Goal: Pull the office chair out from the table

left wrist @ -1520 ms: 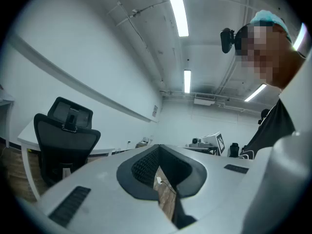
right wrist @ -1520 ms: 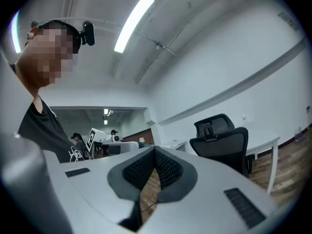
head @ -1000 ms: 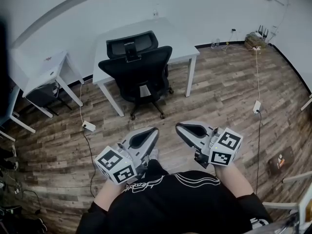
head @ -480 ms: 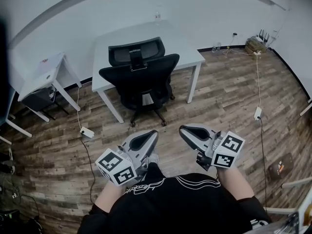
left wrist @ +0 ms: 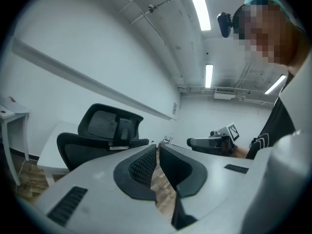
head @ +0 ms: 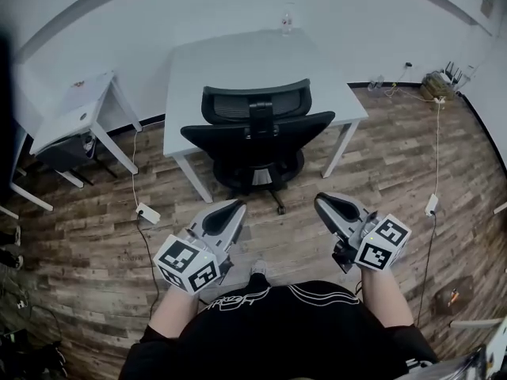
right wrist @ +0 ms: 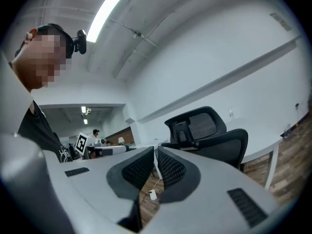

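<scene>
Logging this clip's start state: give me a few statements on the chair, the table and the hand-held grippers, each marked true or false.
1. The chair stands at the table's near edge. True.
2. The left hand-held gripper and the right hand-held gripper both have their jaws together, holding nothing. True.
3. The left hand-held gripper touches the chair's back. False: it is short of the chair, clear of it.
4. The table top is bare. False: a bottle stands near its far edge.
5. The chair is white. False: it is black.
</scene>
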`<state>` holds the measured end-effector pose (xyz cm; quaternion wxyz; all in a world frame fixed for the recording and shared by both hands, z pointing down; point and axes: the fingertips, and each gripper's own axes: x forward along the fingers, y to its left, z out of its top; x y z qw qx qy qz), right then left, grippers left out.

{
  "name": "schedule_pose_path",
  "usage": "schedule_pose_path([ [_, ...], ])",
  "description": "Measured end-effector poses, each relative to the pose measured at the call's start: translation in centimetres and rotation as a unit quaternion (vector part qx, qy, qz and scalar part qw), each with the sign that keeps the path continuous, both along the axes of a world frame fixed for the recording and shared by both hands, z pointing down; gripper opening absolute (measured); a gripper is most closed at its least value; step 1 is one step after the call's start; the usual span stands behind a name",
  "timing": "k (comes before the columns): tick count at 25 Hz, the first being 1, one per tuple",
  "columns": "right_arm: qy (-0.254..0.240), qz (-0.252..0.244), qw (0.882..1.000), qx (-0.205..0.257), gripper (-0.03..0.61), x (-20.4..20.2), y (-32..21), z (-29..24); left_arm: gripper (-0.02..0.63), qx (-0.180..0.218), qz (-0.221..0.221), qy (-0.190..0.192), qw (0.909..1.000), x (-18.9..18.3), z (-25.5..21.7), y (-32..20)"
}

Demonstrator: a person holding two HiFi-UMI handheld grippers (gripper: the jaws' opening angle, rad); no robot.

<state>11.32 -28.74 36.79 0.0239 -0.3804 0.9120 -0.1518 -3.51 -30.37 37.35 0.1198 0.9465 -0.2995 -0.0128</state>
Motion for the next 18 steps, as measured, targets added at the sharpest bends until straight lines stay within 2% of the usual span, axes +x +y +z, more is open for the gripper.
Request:
schedule_pose_path([
  [4, 0.066, 0.046, 0.997, 0.011, 0.04, 0.4, -5.9, 0.3, 0.009, 0.017, -0.042, -0.024, 0.9987, -3.0, -0.6, -6.5],
  [8, 0.088, 0.052, 0.995, 0.011, 0.04, 0.7, -10.4, 0.6, 0.015, 0.023, -0.107, -0.031, 0.9935, -7.0, -0.6, -12.8],
  [11, 0.109, 0.072, 0.991, 0.007, 0.041, 2.0, -13.8, 0.9, 0.088, 0.025, -0.106, -0.046, 0.993, -8.6, -0.1, -16.4],
  [13, 0.138, 0.09, 0.986, 0.009, 0.041, 2.9, -15.8, 1.1, 0.117, 0.036, -0.103, -0.075, 0.9913, -9.4, 0.6, -18.4],
  [15, 0.178, 0.104, 0.979, 0.012, 0.075, 3.8, -17.6, 1.5, 0.16, 0.054, -0.092, -0.12, 0.987, -9.9, 1.5, -20.2],
  [18, 0.234, 0.109, 0.966, 0.016, 0.153, 4.9, -20.0, 2.5, 0.226, 0.087, -0.06, -0.211, 0.9718, -10.1, 3.2, -22.4],
])
